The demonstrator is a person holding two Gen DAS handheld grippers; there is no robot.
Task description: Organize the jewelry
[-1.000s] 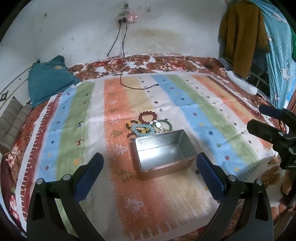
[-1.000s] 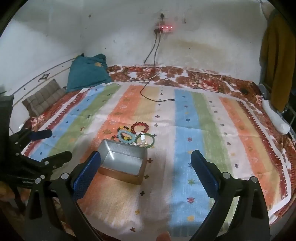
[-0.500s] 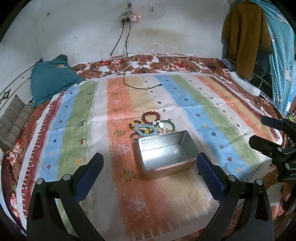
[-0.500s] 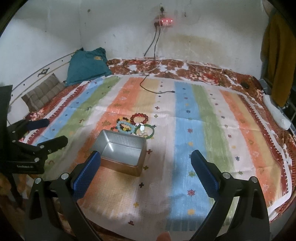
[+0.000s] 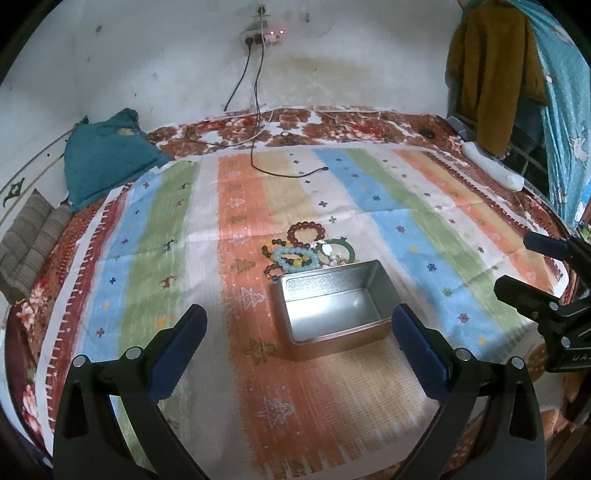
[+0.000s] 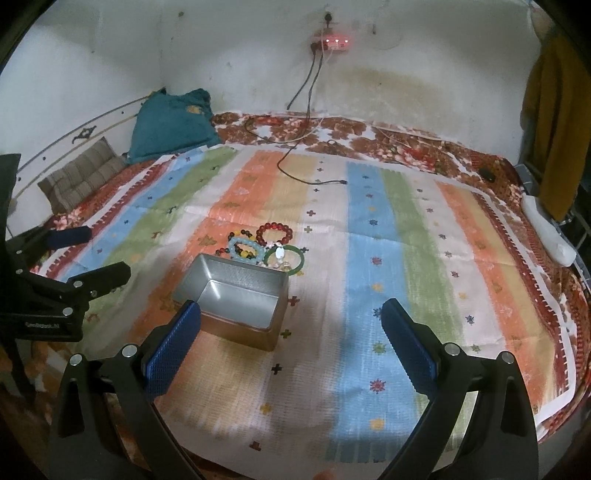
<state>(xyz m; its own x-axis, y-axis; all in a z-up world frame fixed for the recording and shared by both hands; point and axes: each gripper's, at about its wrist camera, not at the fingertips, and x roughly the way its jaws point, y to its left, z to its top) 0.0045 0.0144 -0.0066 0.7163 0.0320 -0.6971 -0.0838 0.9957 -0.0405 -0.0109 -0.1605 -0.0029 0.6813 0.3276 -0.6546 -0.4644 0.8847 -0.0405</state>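
Left gripper [image 5: 297,325] hangs over the near part of the striped cloth [image 5: 155,258], fingers spread wide, nothing between the blue pads [image 5: 177,350]. Right gripper [image 6: 291,332] same: fingers wide apart, holding nothing, its left pad overlapping the near left corner of the tin in view, contact unclear.

Open metal tin [image 5: 332,306] sits on the orange stripe near the cloth's middle, inside bare. Bracelets lie in a tight cluster just beyond the tin's far rim, some touching or overlapping each other: dark red bead bracelet [image 5: 306,233] farthest, pale blue bead bracelet [image 5: 295,257] nearer and left, green bangle [image 5: 338,251] on the right, dark mixed-bead bracelet [image 5: 271,246] at far left. Small pale pieces sit inside the bangle, too blurred to name, maybe a pendant.

Black cable [image 5: 280,171] runs from the wall socket [image 5: 266,35] down onto the cloth's far side. Teal cushion [image 5: 107,155] far left, mustard garment [image 5: 487,70] hanging far right.
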